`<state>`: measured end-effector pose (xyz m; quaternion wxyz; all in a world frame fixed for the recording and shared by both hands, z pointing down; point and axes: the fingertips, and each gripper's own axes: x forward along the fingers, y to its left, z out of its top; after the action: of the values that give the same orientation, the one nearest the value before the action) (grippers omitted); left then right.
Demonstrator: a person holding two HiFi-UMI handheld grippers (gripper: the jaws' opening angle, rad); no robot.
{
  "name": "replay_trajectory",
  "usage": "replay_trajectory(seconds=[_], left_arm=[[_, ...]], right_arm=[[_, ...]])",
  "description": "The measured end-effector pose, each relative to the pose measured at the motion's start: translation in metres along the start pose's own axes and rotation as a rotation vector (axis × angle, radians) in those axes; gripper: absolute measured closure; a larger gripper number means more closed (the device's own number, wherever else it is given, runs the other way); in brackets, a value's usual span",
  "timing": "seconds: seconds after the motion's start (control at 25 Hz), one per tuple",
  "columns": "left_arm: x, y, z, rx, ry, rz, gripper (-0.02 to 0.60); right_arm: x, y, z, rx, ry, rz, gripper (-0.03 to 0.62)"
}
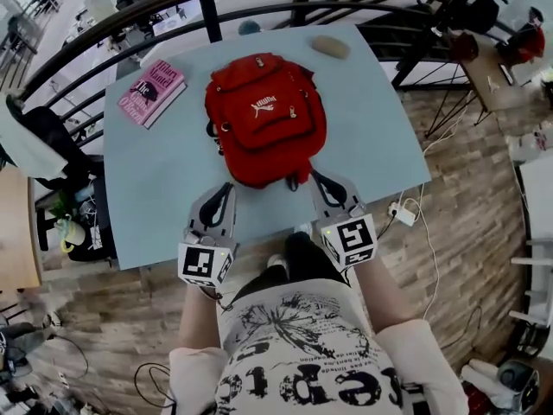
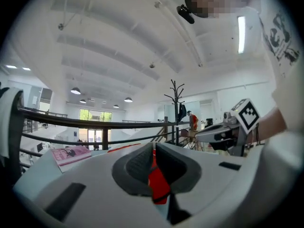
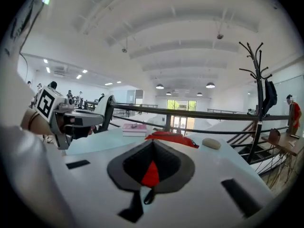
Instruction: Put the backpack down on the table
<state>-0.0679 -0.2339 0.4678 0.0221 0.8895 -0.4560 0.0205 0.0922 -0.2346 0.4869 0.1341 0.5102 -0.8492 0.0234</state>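
Over the bench (image 1: 164, 188), your left tongs (image 1: 226, 188) and right tongs (image 1: 322, 180) are clamping the backpack (image 1: 263, 115) at its near end, its length running away from you.

At six o'clock in the head view, a white T-shirt (image 1: 294, 335) with black butterfly-and-lettering print sits above black trousers (image 1: 304, 253). The left gripper (image 1: 223, 190) and right gripper (image 1: 323, 181) are pale grey shells with dark grey pads (image 2: 137, 166). Each carries a black-and-white marker cube (image 1: 206, 264) at its six o'clock end.

Bright white hall. Pale blue table (image 1: 155, 197) at centre, black curved railing (image 1: 210, 20) at 12 o'clock, wood-plank floor (image 1: 484, 223) at 3 o'clock. Black coat stand (image 3: 259, 103), round ceiling lamps (image 3: 160, 86), and distant bright windows (image 3: 179, 104).
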Motion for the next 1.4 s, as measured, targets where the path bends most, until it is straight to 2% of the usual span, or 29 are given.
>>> replay_trajectory(seconds=[0.2, 0.44, 0.64, 1.0, 1.24, 1.4], left_arm=[[-0.014, -0.003, 0.049, 0.081, -0.047, 0.098, 0.558], [-0.019, 0.001, 0.088, 0.017, -0.103, 0.192, 0.568], [-0.016, 0.006, 0.115, 0.078, -0.12, 0.261, 0.569], [0.002, -0.006, 0.127, 0.062, -0.092, 0.239, 0.569], [0.008, -0.006, 0.128, 0.084, -0.083, 0.288, 0.571], [0.013, -0.008, 0.128, 0.103, -0.078, 0.296, 0.571]], right_arm=[[-0.014, 0.01, 0.059, -0.008, -0.106, 0.022, 0.602], [-0.016, 0.0, 0.091, -0.024, -0.164, 0.038, 0.602], [-0.011, -0.009, 0.112, -0.005, -0.198, 0.083, 0.603], [-0.003, -0.022, 0.132, -0.042, -0.246, 0.118, 0.603], [0.0, -0.029, 0.131, 0.008, -0.254, 0.149, 0.603], [0.003, -0.031, 0.132, -0.016, -0.26, 0.146, 0.603]])
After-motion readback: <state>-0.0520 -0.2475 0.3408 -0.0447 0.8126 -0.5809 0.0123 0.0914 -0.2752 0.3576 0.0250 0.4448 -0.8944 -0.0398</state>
